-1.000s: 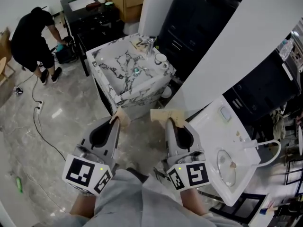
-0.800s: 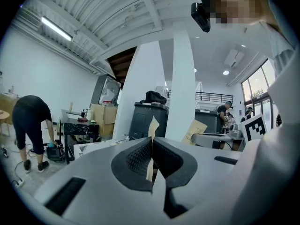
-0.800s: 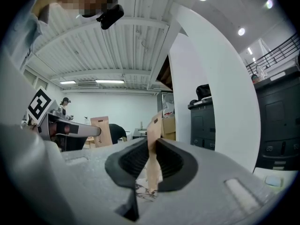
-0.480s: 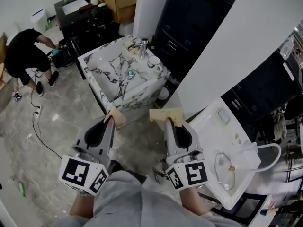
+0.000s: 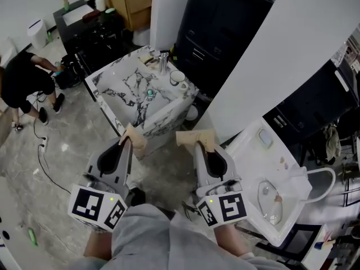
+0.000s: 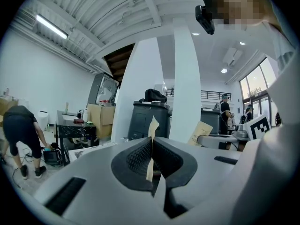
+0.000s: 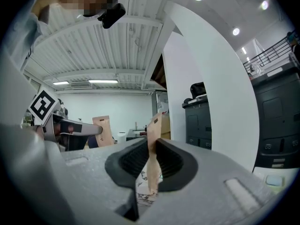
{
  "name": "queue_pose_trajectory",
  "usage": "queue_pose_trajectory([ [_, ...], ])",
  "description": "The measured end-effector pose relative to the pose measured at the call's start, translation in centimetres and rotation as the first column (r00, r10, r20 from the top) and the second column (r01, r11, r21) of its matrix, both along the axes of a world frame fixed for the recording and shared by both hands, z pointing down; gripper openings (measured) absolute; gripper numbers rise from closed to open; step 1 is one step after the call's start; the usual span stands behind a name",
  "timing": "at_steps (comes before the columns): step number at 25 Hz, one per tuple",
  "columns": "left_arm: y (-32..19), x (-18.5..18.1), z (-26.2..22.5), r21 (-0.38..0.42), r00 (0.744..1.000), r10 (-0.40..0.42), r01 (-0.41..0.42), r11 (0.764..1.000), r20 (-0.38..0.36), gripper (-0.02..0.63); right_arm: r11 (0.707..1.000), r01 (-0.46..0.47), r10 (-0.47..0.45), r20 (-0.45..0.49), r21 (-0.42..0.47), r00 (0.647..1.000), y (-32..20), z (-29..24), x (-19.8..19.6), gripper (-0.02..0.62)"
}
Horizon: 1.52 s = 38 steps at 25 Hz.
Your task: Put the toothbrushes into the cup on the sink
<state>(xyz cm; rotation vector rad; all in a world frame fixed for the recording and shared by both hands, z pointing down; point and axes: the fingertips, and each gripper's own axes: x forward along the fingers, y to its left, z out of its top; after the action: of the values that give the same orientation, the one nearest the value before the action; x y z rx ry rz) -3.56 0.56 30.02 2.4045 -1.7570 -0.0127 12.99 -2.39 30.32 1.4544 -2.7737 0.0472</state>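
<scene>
Marble-veined sink [image 5: 166, 115] stands ahead across the floor, well apart from both my grippers. I judge this to be the approach step, with nothing picked up yet. White cup [image 5: 178, 77] is on the sink's back right corner, just beside the chrome faucet [image 5: 163, 61]. The toothbrushes are too small to pick out from here. There is some clutter on the back edge left of the faucet and a teal spot [image 5: 150, 93] low in the basin, and I can't tell what either is. Left gripper [image 5: 134, 135] points level toward the sink's near corner. In the left gripper view its black pads [image 6: 136, 156] are clenched together with only a thin tan strip of their own facing between them, no toothbrush. Right gripper [image 5: 197, 138] runs parallel beside it, aimed just right of the sink. Its pads [image 7: 133, 161] are likewise closed on just the tan strip, carrying nothing. A person in black [image 5: 22, 82] is crouched at the far left, clear of my path. For the next move I need to close the gap to the sink until the sink top fills the gripper views, then find the toothbrushes there. After that I should open one gripper's jaws before coming in across a handle. The cup's mouth is small and tight against the faucet, so whichever gripper carries a toothbrush will need a clean line in from above.
</scene>
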Motion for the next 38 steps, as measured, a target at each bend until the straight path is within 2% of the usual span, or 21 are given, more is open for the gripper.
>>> queue_pose_trajectory([
  [14, -6.7, -6.3, -0.5, 0.018, 0.992, 0.128, -0.127, 0.992, -0.009, 0.006, 0.991, -0.131, 0.131, -0.007, 0.02, 0.991, -4.7, -1.1, -6.1, 0.043],
  [25, -10.1, -11.2, -0.1, 0.028, 0.972, 0.236, -0.236, 0.971, -0.003, 0.006, 0.964, -0.262, 0.262, 0.011, 0.037, 0.965, -6.9, -1.4, -10.4, 0.043],
  [38, -12.9, -13.1, 1.4, 0.01, 0.961, 0.275, -0.275, 0.961, -0.035, 0.006, 0.945, -0.326, 0.326, -0.001, -0.002, 0.945, -8.8, 0.1, -11.3, 0.043],
])
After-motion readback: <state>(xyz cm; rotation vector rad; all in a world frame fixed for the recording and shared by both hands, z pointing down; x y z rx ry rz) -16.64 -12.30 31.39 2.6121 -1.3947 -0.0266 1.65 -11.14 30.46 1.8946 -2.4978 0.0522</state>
